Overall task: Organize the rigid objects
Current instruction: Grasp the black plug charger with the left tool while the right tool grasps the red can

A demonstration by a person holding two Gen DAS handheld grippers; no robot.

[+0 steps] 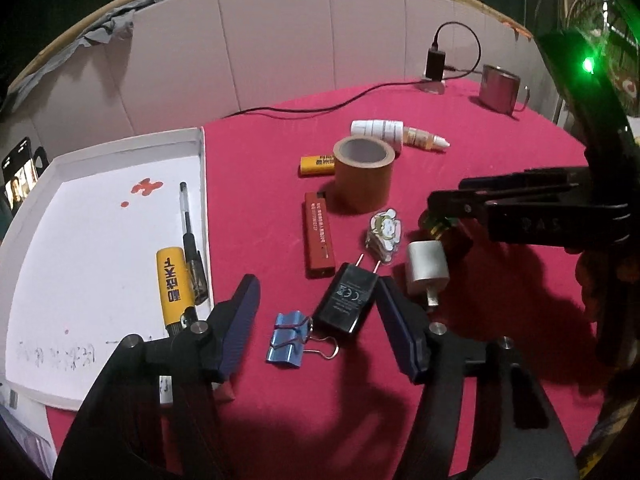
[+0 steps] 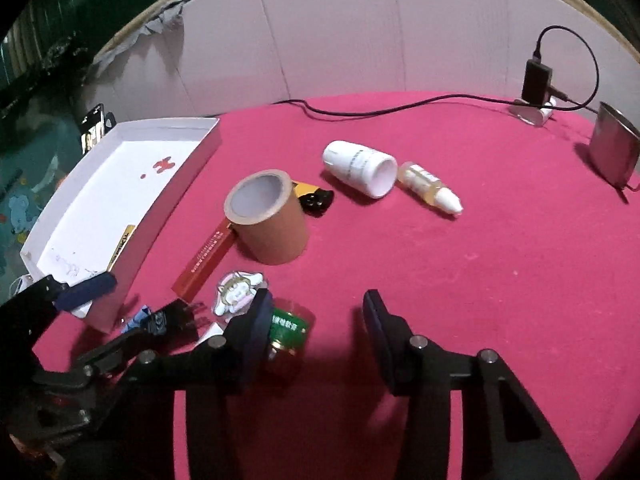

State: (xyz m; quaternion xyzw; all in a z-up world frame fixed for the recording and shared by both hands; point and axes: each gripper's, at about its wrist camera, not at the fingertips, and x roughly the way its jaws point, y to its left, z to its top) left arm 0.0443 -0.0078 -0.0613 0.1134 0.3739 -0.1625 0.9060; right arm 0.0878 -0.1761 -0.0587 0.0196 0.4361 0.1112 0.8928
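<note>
Left tongs (image 1: pixel 318 312) spread wide around black charger (image 1: pixel 347 300) on the red counter (image 1: pixel 500 184).
Right tongs (image 2: pixel 316 332) also apart, empty; likely next: clamp charger, carry to white tray (image 1: pixel 128 148).

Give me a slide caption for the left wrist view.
Open left gripper poised over black charger on the red cloth.
</note>
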